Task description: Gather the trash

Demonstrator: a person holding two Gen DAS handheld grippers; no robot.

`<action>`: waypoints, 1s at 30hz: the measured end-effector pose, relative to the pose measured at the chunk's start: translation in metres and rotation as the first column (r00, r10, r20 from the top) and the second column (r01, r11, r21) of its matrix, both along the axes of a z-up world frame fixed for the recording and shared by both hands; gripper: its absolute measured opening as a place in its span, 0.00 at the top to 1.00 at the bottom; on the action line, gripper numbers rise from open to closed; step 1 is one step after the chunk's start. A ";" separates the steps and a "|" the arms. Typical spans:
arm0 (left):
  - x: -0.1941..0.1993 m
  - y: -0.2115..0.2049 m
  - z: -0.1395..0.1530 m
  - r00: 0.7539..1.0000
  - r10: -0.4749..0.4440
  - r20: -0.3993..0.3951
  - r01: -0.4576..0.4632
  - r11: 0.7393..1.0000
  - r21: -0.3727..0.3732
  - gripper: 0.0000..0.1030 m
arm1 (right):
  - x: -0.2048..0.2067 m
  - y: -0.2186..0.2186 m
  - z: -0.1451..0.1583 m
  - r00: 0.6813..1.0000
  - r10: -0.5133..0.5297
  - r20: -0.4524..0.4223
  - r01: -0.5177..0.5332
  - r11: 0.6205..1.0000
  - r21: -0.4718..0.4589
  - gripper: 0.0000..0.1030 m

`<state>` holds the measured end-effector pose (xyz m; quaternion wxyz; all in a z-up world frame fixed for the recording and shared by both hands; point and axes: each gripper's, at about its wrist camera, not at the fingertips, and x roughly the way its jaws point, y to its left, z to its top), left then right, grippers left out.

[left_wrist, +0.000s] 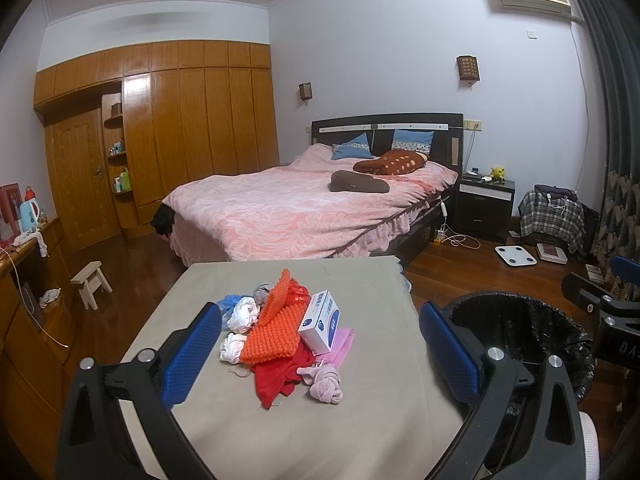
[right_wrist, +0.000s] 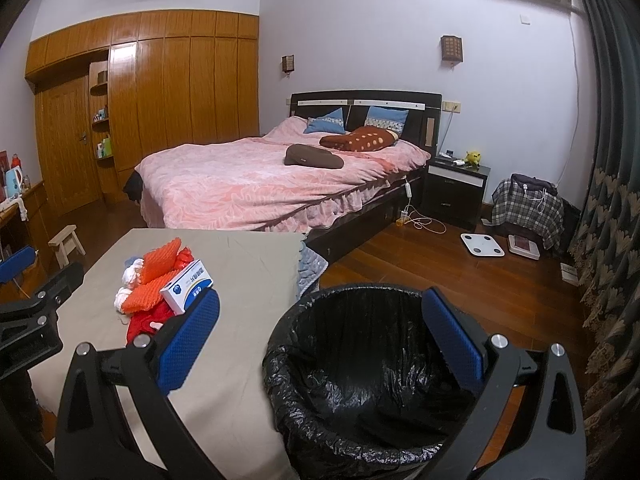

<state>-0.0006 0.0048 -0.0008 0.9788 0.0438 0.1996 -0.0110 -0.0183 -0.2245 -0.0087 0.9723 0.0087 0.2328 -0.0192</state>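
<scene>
A heap of trash lies on the beige-covered table (left_wrist: pixel 320 420): orange foam netting (left_wrist: pixel 272 334), a white-and-blue box (left_wrist: pixel 322 322), white crumpled tissues (left_wrist: pixel 245 314), red cloth (left_wrist: pixel 276 378), a pink knotted rag (left_wrist: pixel 326 384) and a blue bag (left_wrist: pixel 232 302). My left gripper (left_wrist: pixel 320 344) hangs open just in front of the heap, nothing between its blue pads. A bin lined with a black bag (right_wrist: pixel 360 368) stands right of the table. My right gripper (right_wrist: pixel 320 332) is open above the bin's mouth. The heap (right_wrist: pixel 160 292) shows to its left.
A bed with a pink cover (left_wrist: pixel 300 204) stands beyond the table. A small wooden stool (left_wrist: pixel 90 284) sits on the floor at left, near a wooden sideboard (left_wrist: pixel 24 320). A white scale (right_wrist: pixel 482 245) and a plaid-covered seat (right_wrist: pixel 528 208) lie by the curtain at right.
</scene>
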 end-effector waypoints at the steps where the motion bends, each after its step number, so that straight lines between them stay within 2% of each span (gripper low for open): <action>1: 0.000 0.000 0.000 1.000 0.000 0.000 0.000 1.000 -0.001 0.06 | 0.000 0.000 0.000 1.000 0.000 0.000 0.000 1.000 0.000 0.05; 30: 0.001 0.001 -0.001 1.000 0.000 -0.003 0.000 1.000 0.000 0.06 | 0.008 0.001 0.002 1.000 0.003 -0.007 -0.003 1.000 -0.009 0.05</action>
